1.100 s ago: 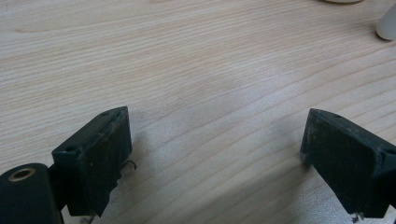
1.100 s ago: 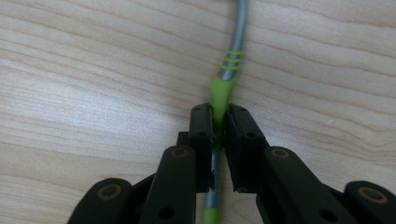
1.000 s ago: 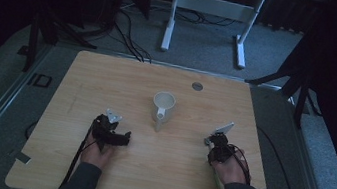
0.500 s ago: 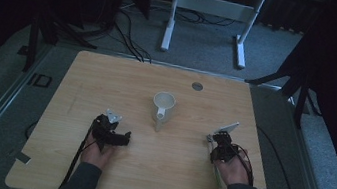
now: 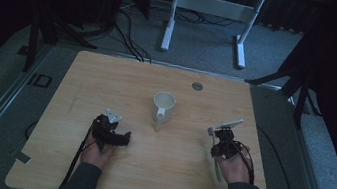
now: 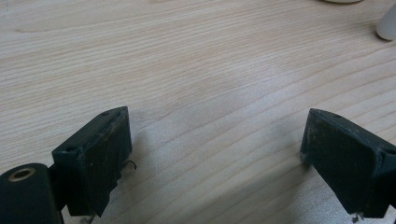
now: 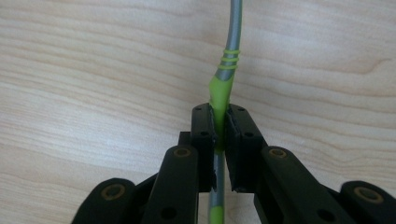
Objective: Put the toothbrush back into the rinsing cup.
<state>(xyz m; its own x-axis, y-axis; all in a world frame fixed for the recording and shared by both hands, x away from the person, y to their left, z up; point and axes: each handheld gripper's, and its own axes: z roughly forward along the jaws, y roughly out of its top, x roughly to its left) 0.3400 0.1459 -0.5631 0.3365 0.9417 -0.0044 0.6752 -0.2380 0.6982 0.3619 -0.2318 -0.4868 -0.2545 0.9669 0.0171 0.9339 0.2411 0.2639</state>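
Little has changed since the earlier frames: both hands sit at the near edge as before. Right gripper (image 7: 219, 128) is clamped on a thin grey-and-green utensil (image 7: 229, 60), its long axis running along the jaws, away from the camera. Left gripper (image 6: 215, 158) rests with jaws wide apart, nothing between them. One white mug (image 5: 163, 105) stands mid-table, well apart from both. Surface: light wooden table (image 5: 108, 80); dark room, grey floor, one white stand (image 5: 210, 7) behind.
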